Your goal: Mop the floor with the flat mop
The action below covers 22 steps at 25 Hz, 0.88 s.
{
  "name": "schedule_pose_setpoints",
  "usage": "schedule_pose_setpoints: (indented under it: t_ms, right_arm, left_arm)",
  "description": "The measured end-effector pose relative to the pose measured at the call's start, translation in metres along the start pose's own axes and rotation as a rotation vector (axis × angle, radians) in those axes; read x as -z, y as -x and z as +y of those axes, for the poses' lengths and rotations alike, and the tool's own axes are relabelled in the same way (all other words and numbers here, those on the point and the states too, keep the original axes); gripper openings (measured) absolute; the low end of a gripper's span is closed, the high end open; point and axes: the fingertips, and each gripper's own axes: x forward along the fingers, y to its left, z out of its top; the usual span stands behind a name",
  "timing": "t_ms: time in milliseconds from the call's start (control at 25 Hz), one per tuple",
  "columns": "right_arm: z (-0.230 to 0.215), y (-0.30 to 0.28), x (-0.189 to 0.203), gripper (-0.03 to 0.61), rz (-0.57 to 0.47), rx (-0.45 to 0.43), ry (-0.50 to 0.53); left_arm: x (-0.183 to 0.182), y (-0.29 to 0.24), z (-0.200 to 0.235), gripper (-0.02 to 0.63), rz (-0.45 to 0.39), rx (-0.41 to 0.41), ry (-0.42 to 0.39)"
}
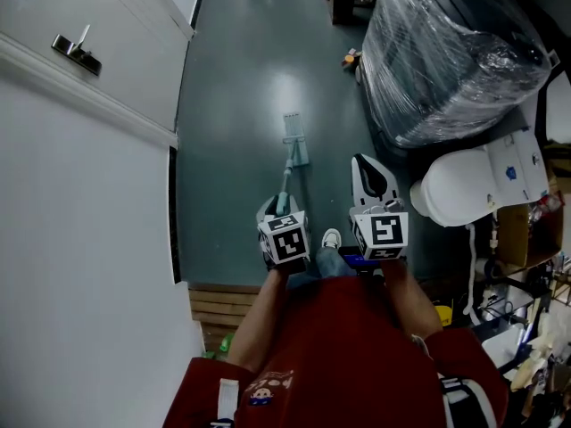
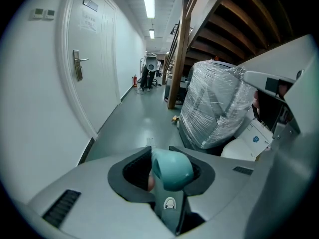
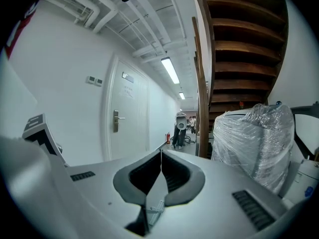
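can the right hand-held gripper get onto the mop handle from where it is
Probably yes: the mop handle stands close beside the right hand-held gripper, nothing between them, but its jaws are shut and must open first.

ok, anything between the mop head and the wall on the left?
Nothing. The head view shows only bare floor between the mop head and the wall.

A white door with a metal handle lines the left wall. Opposite, a bulky plastic-wrapped load stands just beside a white toilet-like fixture, under a wooden staircase. Strip lights glow overhead.
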Motion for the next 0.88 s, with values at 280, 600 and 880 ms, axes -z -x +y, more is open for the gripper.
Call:
schedule_pose_setpoints:
  t_ms: [280,600,880]
  right_arm:
    - [0.035,0.000,-0.006,0.018,0.007,-0.003,0.027]
    - [0.039,-0.007,-0.010,0.018,0.008,0.004,0.042]
    - [0.034,-0.014,-0.005,0.018,0.010,-0.001,0.031]
  left_arm:
    - [0.009,0.011,0.024,0.123,0.001,0.017,0.006]
    - [-0.004,0.008,0.027,0.124,-0.023,0.029,0.003]
    - [0.006,0.005,0.006,0.129,0.014,0.060,0.012]
